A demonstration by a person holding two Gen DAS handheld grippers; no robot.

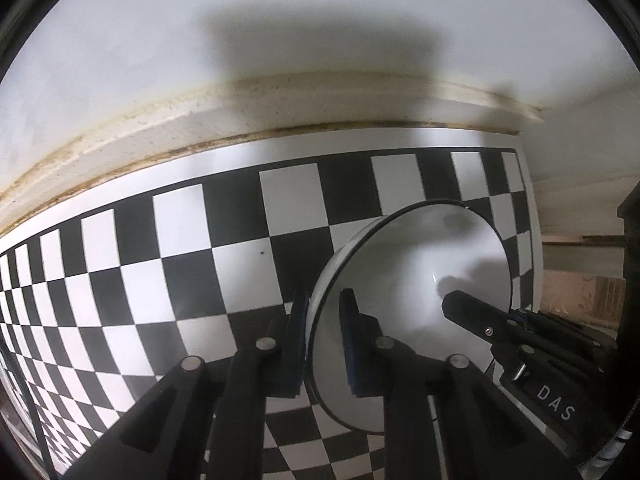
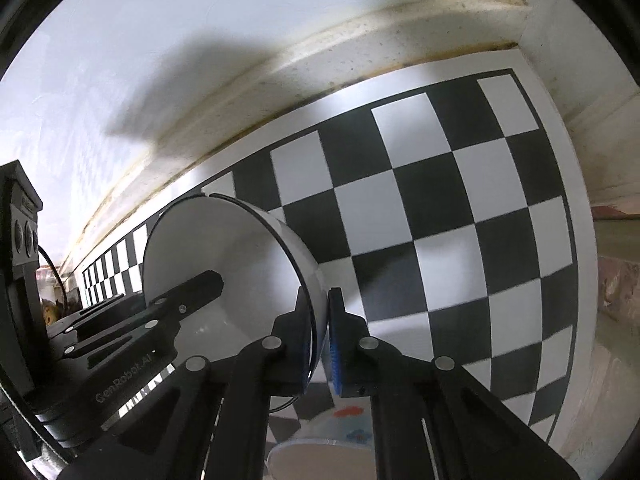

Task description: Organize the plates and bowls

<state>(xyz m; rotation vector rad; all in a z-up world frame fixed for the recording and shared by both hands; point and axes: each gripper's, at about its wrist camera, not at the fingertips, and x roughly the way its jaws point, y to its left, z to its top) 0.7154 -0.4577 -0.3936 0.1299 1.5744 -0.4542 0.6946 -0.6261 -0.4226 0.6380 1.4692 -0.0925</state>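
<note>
A white bowl with a thin black rim [image 1: 416,280] is held tilted above the black-and-white checkered mat [image 1: 180,248]. My left gripper [image 1: 324,340] is shut on its left rim, one finger inside and one outside. My right gripper [image 2: 318,336] is shut on the opposite rim of the same bowl [image 2: 224,248]. The right gripper's finger [image 1: 472,312] shows inside the bowl in the left wrist view. The left gripper's finger [image 2: 192,288] shows inside the bowl in the right wrist view.
The checkered mat [image 2: 440,208] lies against a stained white wall ledge [image 1: 240,112]. A pale patterned dish or cup [image 2: 328,436] sits below the right gripper at the frame bottom. Dark items stand at the far left [image 2: 20,240].
</note>
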